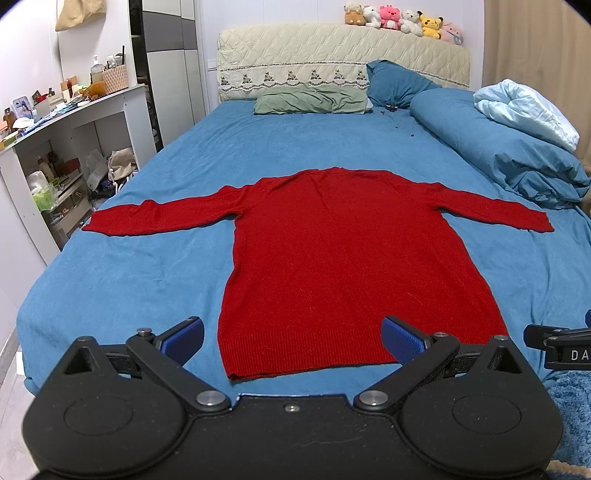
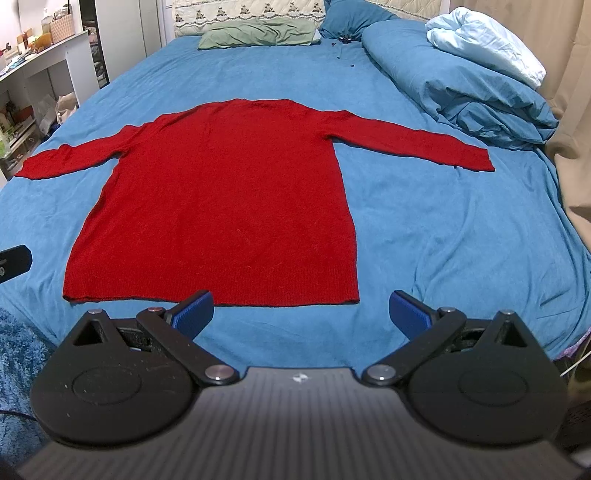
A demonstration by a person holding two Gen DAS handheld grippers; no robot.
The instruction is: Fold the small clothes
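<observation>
Lying flat on the blue bed sheet point(image 1: 129, 266), the red knitted long-sleeved sweater point(image 1: 343, 251) is spread out with both sleeves stretched sideways, its neckline toward the headboard and its ribbed hem toward the foot of the bed. The left sleeve reaches close to the left edge of the bed; the right sleeve ends near the rolled blue duvet point(image 1: 498, 147), which lies along the right side with a pale blue bundle on top.

Both tools hover over the foot of the bed, near the hem and apart from the fabric. The left tool point(image 1: 293, 336) has its blue-padded fingers spread wide, framing the left part of the hem in the left wrist view. The right tool point(image 2: 301, 310) is likewise spread wide and holds nothing, framing the hem's right corner in its own view.

At the head of the bed lie a green pillow point(image 1: 310, 99) and a blue pillow point(image 1: 399, 83), before a cream quilted headboard point(image 1: 332, 55) topped by a row of plush toys point(image 1: 402, 18). A white cluttered counter point(image 1: 74, 118) stands to the left of the bed.
</observation>
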